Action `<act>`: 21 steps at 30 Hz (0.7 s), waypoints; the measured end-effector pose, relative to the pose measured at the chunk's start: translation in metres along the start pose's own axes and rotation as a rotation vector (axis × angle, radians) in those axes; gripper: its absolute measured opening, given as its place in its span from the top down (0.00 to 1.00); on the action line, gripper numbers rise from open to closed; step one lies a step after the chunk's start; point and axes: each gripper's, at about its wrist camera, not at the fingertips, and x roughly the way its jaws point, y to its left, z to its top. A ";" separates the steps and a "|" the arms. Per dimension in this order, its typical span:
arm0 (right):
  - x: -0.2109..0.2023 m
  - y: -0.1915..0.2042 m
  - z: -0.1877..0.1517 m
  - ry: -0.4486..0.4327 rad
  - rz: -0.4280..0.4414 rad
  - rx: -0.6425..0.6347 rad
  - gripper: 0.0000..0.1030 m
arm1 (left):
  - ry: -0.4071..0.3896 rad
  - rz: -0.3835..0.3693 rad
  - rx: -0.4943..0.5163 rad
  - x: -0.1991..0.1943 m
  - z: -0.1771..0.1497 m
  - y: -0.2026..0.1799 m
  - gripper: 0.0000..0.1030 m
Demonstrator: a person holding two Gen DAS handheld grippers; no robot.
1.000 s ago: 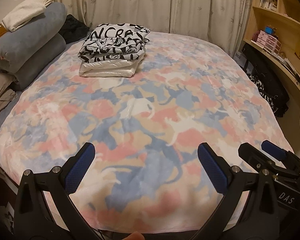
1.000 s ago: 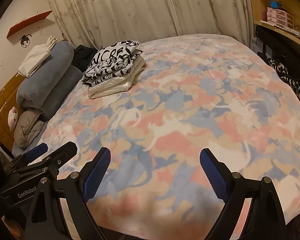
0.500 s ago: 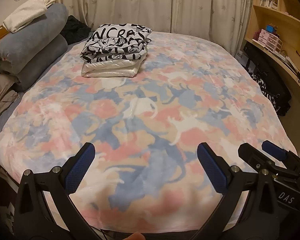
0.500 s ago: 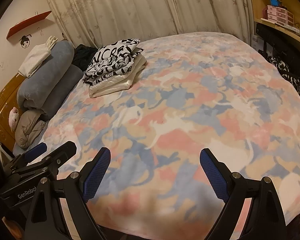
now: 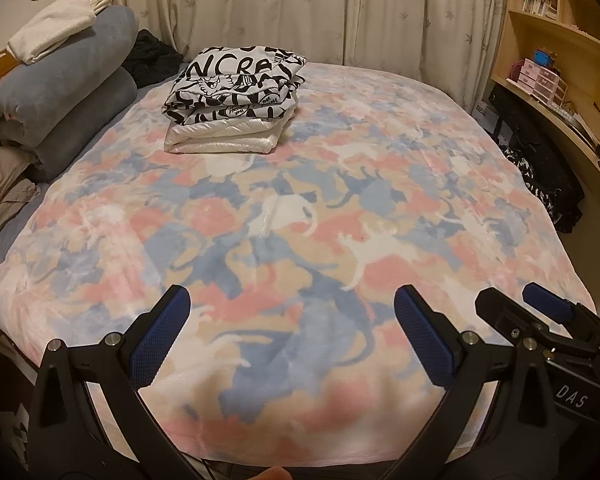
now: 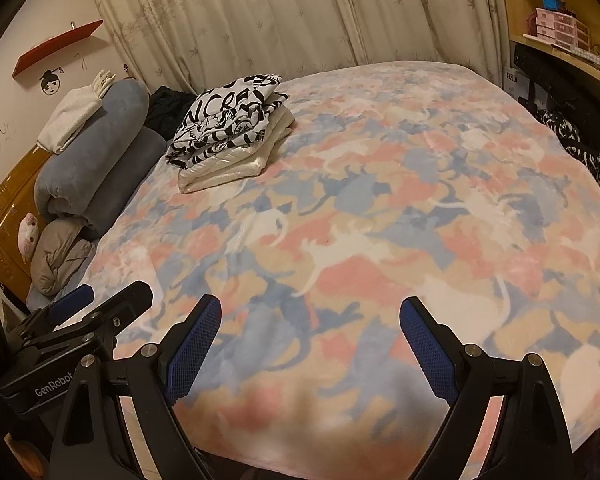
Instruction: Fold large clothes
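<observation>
Nothing has moved since the earlier frames: both grippers sit where they were, stack unchanged, only a slight wobble of the views.

Left hand-held gripper [image 5: 292, 332] hangs over the near edge of the bed [image 5: 4, 236], pointing down and across it. Jaws spread wide, blue pads [image 5: 160, 340] clear of the blanket, nothing between them. Released.

Right hand-held gripper [image 6: 310, 344] is just beside it, also over the near edge, same downward tilt. Jaws wide apart, pads [image 6: 428, 352] bare, nothing gripped. Released. Each gripper shows in the other's view: the right one at the lower right corner of the left view, the left one at the lower left corner of the right view.

Cat-print blanket [image 5: 340, 216] in pink, blue and beige lies spread flat over the bed, covering it from near edge to far edge.

Folded clothes stack [image 5: 232, 100] sits on the blanket near the far left corner of the bed, well apart from both grippers. Black-and-white lettered garment [image 6: 228, 120] on top, folded white garment [image 6: 228, 168] under it, edges roughly aligned.

Along the left edge: rolled grey-blue bedding [image 5: 60, 92] with a white folded cloth [image 5: 52, 32] on top, and a crumpled taupe bundle [image 5: 4, 188] nearer the near edge. Dark garment [image 5: 152, 56] lies at the far left corner behind the stack.

Curtains [image 5: 320, 8] close off the far side. Wooden shelving [image 5: 560, 52] runs along the right, with black-and-white patterned cloth [image 5: 540, 184] hanging below it beside the bed's right edge.
</observation>
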 end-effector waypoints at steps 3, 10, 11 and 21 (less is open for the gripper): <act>0.000 0.000 0.000 -0.001 0.000 0.000 0.11 | -0.001 0.000 0.000 0.000 0.001 -0.001 0.02; 0.003 0.002 -0.002 0.003 0.000 -0.003 0.11 | 0.002 -0.001 0.001 0.001 0.002 0.000 0.02; 0.003 0.002 -0.003 0.003 -0.001 -0.004 0.11 | 0.003 0.000 -0.001 0.001 0.001 0.002 0.02; 0.004 0.005 -0.003 0.002 -0.003 0.000 0.11 | 0.001 0.000 0.000 0.000 -0.001 0.007 0.02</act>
